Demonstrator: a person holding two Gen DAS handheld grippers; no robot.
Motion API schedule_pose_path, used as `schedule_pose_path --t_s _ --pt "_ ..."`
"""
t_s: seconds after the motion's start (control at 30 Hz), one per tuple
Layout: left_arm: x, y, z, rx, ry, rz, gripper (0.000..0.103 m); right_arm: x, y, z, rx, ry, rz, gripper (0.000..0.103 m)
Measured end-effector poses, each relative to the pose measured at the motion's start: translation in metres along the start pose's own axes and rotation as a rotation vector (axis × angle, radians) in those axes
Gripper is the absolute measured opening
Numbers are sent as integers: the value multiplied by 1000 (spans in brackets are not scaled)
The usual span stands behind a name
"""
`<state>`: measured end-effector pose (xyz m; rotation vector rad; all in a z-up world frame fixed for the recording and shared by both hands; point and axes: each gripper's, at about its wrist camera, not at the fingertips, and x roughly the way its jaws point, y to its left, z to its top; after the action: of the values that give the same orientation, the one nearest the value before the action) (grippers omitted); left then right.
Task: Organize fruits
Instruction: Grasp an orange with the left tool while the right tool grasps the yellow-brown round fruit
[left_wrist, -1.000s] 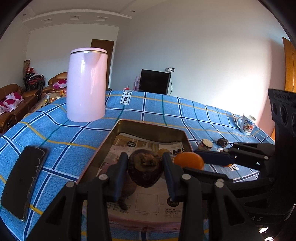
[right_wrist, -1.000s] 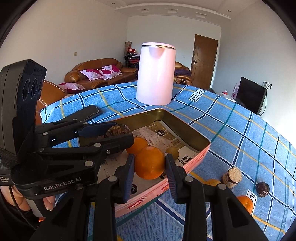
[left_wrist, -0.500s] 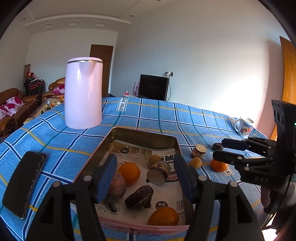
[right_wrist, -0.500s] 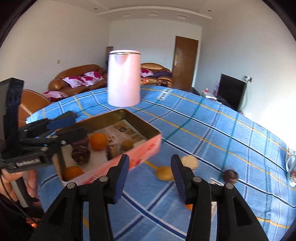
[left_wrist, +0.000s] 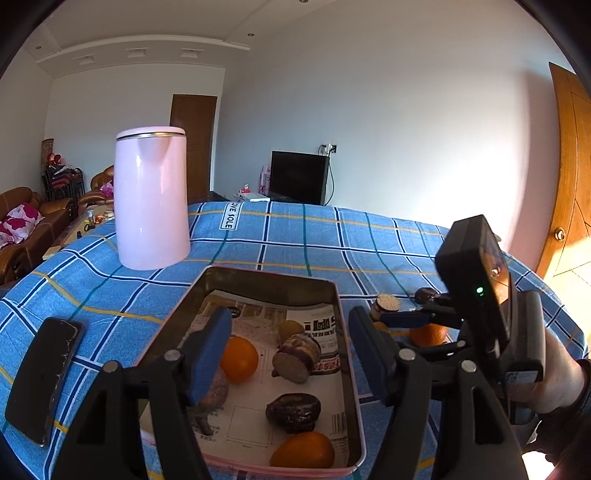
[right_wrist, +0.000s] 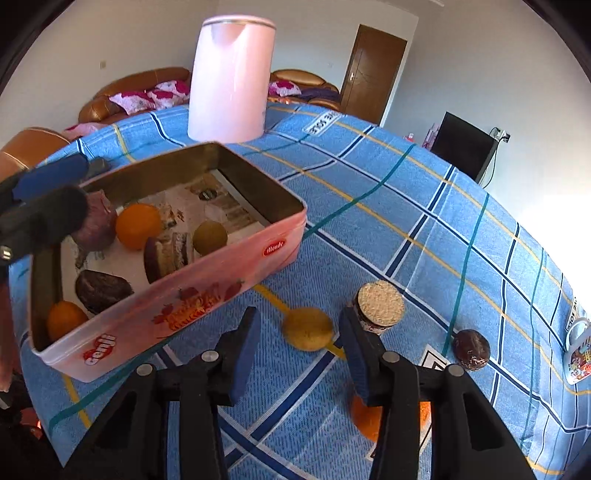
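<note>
Six pieces already sit in the pink rectangular metal tin (right_wrist: 207, 295). Four wait on the blue-checked counter (right_wrist: 406, 206): the right tool (right_wrist: 295, 350), jaws apart and just narrowing, frames the small yellow round fruit (right_wrist: 307, 328); the left tool (left_wrist: 286, 352) hangs open and empty over the tin.

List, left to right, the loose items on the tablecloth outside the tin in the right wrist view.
Small yellow fruit → cut-faced round piece → dark round fruit → mug at the right edge. The orange lies mostly hidden under the right gripper, so its place is left out.
</note>
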<state>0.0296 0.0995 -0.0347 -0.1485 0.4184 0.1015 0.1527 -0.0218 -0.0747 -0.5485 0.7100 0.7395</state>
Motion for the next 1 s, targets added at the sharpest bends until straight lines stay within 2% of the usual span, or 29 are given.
schedule_pose_path --t_s 0.1,0.17,0.27,0.4,0.6,0.7,1.0 --pt "1 -8 2 14 0 -13 68 6 -1 1 -5 14 -32 31" --pt "3 -16 5 30 5 -25 68 -5 -4 -1 17 -33 -1 31" --pt "6 -34 9 62 11 -59 68 -33 -16 -14 52 -111 -40 31" --pt "22 -65 11 101 49 -111 68 -73 -59 -44 194 -193 -61 31" --pt "53 -114 8 168 142 -183 68 -91 -121 -81 351 -188 -191 31" --pt "71 -130 7 175 200 -222 68 -93 -137 -89 391 -191 -199 31" --pt "111 -153 -3 198 343 -207 67 -85 -139 -89 415 -202 -185 31"
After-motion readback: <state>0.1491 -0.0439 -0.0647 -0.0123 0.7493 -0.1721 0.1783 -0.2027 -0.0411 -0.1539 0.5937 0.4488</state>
